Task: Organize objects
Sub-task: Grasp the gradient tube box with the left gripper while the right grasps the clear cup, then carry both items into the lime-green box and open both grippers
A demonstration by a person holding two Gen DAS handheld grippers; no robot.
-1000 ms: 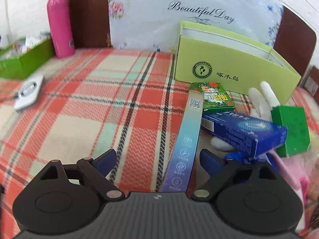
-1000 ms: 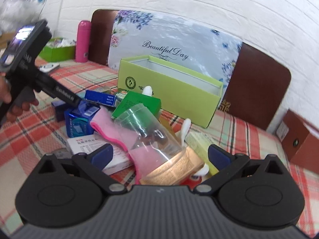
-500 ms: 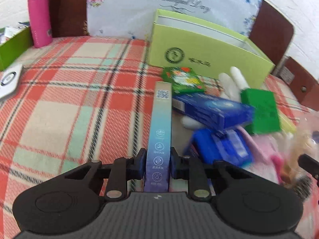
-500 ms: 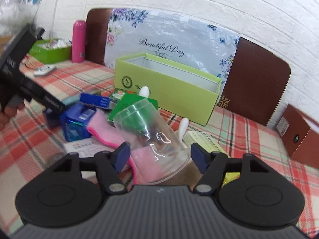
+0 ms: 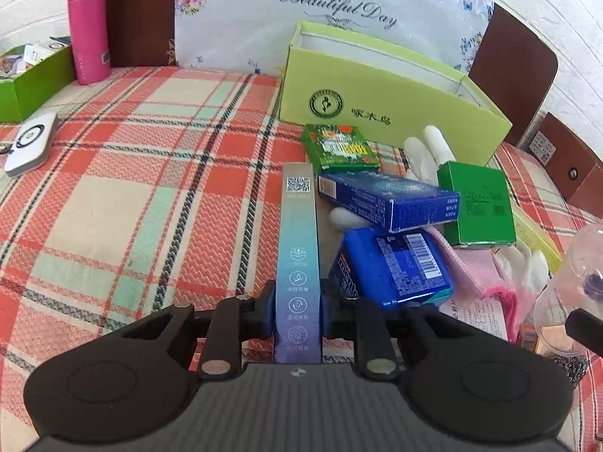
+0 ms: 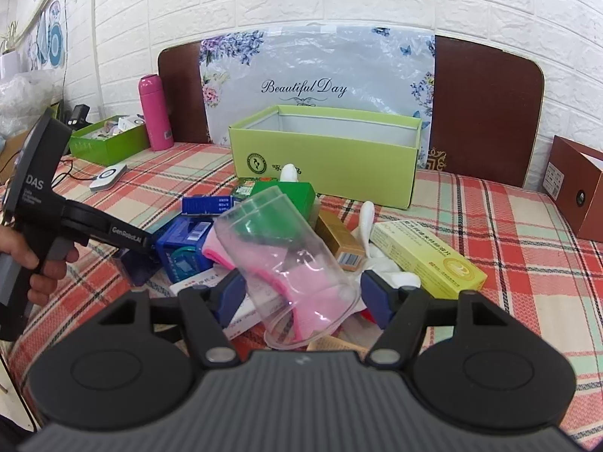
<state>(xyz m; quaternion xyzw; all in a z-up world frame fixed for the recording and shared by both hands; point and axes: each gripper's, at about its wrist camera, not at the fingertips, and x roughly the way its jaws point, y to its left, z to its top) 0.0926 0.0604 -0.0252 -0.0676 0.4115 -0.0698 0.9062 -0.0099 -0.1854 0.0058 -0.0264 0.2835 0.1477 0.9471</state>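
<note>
My left gripper (image 5: 297, 301) is shut on a long slim box with a blue-to-purple gradient (image 5: 298, 226), which points away over the plaid cloth. My right gripper (image 6: 303, 295) is shut on a clear plastic cup (image 6: 279, 233), tilted with its mouth up and to the left. Under and around them lies a pile: blue boxes (image 5: 388, 203), green boxes (image 5: 476, 203), a pink cloth (image 6: 301, 275), white gloves (image 5: 426, 150) and a yellow box (image 6: 426, 260). Behind the pile stands an open lime-green box (image 6: 324, 158). A hand (image 6: 37, 260) holds the left gripper's handle at the left of the right wrist view.
A pink bottle (image 5: 87, 26), a green tray of small items (image 5: 34, 75) and a white flat device with a cable (image 5: 30, 143) are at the far left. A brown box (image 6: 580, 188) stands at the right edge. A headboard and brick wall close the back.
Both grippers went from wide open to closed, the left on the slim gradient box and the right on the clear cup. Both have risen a little, and the cup has tilted.
</note>
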